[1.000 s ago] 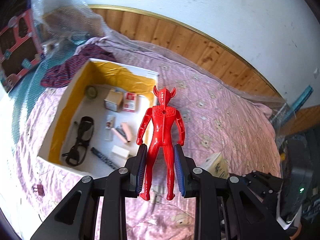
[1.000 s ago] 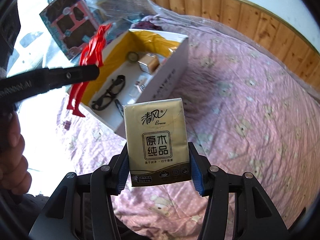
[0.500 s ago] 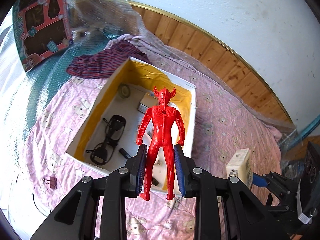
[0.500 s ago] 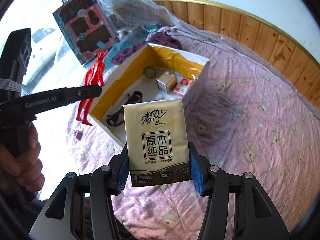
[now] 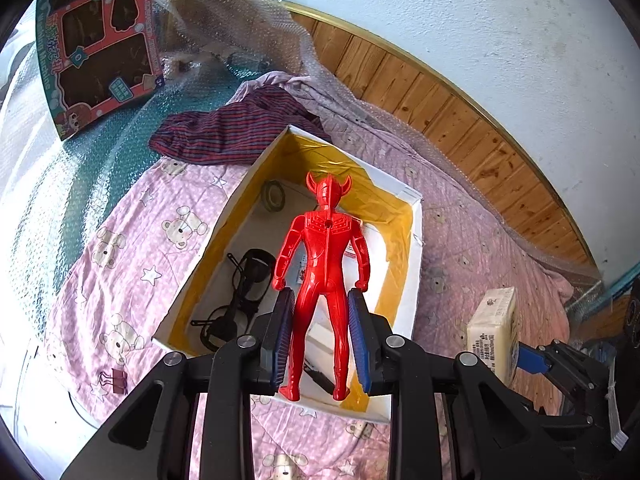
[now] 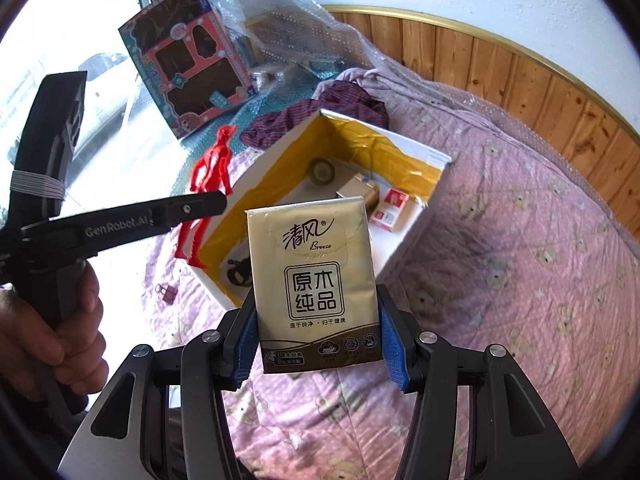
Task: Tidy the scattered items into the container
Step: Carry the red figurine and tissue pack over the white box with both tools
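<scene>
Where a pink bear-print quilt [image 5: 132, 248] covers the bed, a white open box [image 5: 408, 280] with yellow-lined walls is set near its middle, wood panelling [image 6: 520, 76] and a pale wall on the far side. A red figure [image 5: 324, 264] is pinched at the legs by the left gripper [image 5: 322, 340] above the box's near end. A tissue pack [image 6: 316, 284] is clamped by the right gripper [image 6: 318, 348] to the box's right, over bare quilt. A binder clip [image 5: 114, 380] lies left of the box.

The left gripper [image 5: 320, 340] has carried the red figure [image 5: 322, 264] over the box [image 5: 414, 280] — the tissue pack [image 6: 314, 284] trailing closer.
</scene>
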Demonstrator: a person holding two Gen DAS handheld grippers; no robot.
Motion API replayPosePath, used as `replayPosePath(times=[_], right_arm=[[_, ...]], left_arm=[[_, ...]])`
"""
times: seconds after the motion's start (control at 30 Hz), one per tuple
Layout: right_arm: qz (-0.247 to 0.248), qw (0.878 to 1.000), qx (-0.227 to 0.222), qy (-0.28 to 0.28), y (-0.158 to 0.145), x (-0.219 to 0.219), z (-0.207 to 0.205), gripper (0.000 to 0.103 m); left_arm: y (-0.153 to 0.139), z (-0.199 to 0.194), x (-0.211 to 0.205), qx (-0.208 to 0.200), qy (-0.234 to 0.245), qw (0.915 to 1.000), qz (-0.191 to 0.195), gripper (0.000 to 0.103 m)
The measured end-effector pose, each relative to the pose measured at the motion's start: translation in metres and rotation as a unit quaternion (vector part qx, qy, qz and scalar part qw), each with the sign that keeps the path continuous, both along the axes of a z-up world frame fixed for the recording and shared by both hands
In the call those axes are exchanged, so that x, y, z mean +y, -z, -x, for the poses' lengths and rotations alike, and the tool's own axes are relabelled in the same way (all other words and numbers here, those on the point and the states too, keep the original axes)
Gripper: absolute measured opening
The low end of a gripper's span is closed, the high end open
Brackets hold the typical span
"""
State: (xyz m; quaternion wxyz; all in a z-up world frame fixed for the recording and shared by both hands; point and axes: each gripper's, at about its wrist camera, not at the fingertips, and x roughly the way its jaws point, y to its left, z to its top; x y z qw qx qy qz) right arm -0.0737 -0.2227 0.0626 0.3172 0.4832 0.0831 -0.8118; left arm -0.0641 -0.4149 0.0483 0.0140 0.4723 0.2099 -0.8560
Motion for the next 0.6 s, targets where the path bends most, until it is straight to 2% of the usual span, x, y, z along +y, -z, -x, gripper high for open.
replayPosePath(times=[0.37,0.6], right_arm=[[0.002,1.0,-0.003,-0.003,0.002,-0.021,0.041,0.055],[0.001,1.0,-0.017,-0.005,0.014,-0.034,0.071,0.056]], left_arm=[[0.012,0.04,-0.009,-0.015,-0.002,0.9999,0.003,0.028],[0.035,0.07,-0.012,-0.047,-0.001,0.9989,-0.001,0.028]])
